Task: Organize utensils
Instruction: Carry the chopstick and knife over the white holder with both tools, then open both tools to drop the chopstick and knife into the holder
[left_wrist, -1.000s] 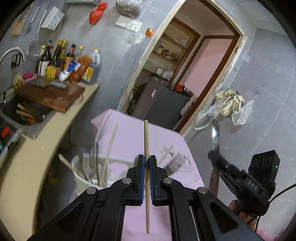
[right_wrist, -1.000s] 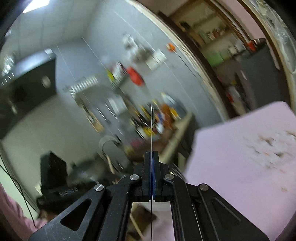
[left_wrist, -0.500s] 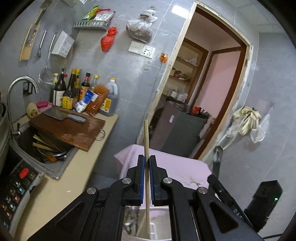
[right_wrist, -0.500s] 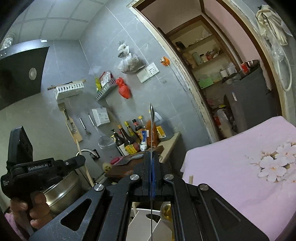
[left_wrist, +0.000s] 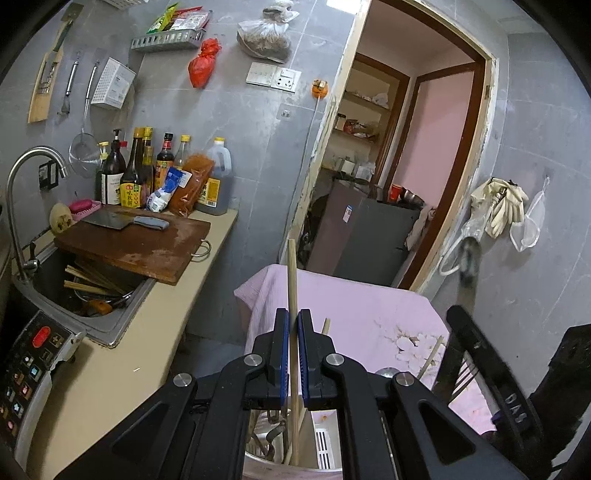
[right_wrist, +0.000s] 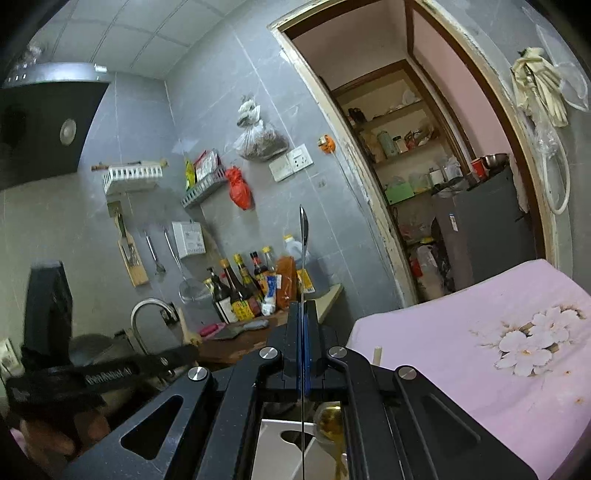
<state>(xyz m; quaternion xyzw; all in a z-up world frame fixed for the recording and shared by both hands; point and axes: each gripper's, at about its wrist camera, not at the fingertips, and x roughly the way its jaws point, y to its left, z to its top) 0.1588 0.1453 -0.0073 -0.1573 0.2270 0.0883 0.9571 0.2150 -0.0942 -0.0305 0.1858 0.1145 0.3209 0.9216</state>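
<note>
chopstick (left_wrist: 291, 280) sits clenched upright between the blue pads of our left gripper (left_wrist: 291, 354), its lower end already reaching down toward the holder (left_wrist: 325, 448) below, where other utensils stand. our right gripper (right_wrist: 303, 350) is shut tight on a thin metal utensil (right_wrist: 302, 236), seen edge-on, so we cannot tell whether it is a spoon or a knife; its lower end hangs over a white compartment (right_wrist: 273, 435) just under the jaws. both tools hover above the pink cloth (right_wrist: 480, 332) that covers the table, with the holder at its near edge. we judge the step in hand to be lowering each piece into its own slot. to do it well we should keep both shafts close to upright, bring them straight down rather than sideways, and let go only once the lower tips are well inside the walls, so nothing tips out or skids off the rim. the chopstick should go in beside the other wooden sticks, and the metal piece into the white section, not among them. the two grippers work close together here, so we take one drop at a time to avoid knocking one shaft with the other. a slow release matters: the thin metal piece is slick and may swing as the pads part.
</note>
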